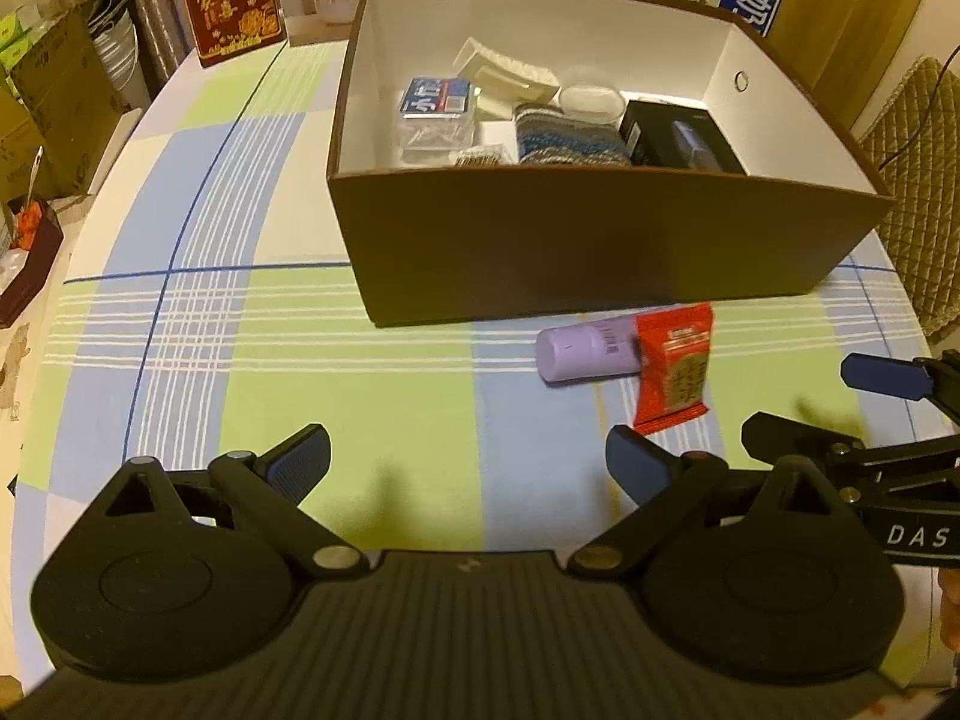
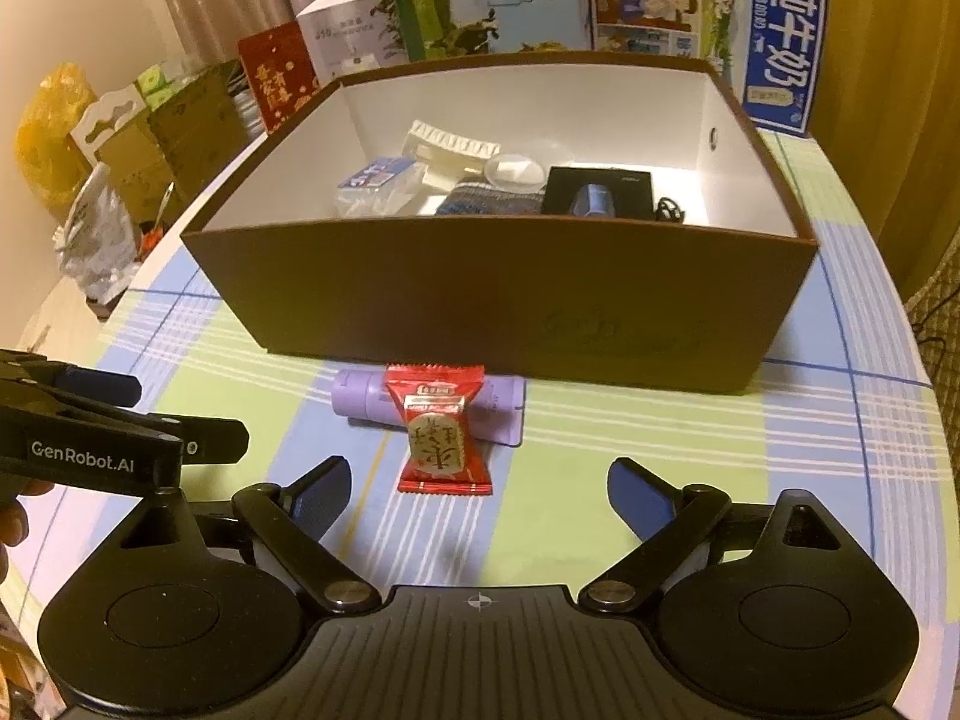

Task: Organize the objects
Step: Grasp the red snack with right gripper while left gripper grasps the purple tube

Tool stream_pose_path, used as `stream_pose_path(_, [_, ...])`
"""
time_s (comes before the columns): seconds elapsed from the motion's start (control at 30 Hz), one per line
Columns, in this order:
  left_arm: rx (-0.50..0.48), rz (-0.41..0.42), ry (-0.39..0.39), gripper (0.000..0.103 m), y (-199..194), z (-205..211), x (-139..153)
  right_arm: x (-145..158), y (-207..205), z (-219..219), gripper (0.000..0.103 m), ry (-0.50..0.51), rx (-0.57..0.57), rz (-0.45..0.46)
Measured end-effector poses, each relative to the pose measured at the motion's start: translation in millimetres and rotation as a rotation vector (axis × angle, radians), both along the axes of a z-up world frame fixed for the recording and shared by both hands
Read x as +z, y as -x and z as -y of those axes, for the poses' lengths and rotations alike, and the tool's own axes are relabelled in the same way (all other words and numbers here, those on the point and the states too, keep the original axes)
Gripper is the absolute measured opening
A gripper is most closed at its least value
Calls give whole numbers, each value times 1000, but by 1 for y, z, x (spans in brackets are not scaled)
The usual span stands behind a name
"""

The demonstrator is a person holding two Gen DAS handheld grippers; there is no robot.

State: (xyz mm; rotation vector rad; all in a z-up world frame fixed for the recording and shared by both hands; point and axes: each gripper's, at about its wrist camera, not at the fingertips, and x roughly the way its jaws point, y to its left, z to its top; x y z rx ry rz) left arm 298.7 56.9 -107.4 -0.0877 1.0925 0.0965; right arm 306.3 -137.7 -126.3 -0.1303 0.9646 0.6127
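- Two things are left on the checked tablecloth [image 2: 600, 438], just near of the brown box [image 2: 498, 312]: a red sachet [image 2: 441, 429] lying across a lilac tube [image 2: 360, 396], touching it.
- Several items already lie inside the box, so I judge the sorting well along, with these two to go in.
- Next move, I think: take the sachet first, since it sits on top, and lift it over the near wall.
- Right gripper [image 2: 479, 489] hangs low, aimed straight at the sachet, fingers wide apart and empty.
- Left gripper [image 1: 468, 462] points left of the pair, also spread and empty.
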Motion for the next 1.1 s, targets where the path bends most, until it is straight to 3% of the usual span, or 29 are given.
stream_pose_path(0.63, [-63,0,0,97,-17,-13,-31,-34,-15,-38,50,30,77,16])
stream_pose_path(0.83, [-114,5,4,96,-23,-9,-37,-43,-21,-44,34,33,80,12])
stream_pose_path(0.9, [-132,9,3,96,-26,-7,-39,-45,-21,-43,23,30,84,7])
stream_pose_path(1.1, [-216,37,14,96,-35,3,-42,-44,-23,-27,20,37,58,-6])
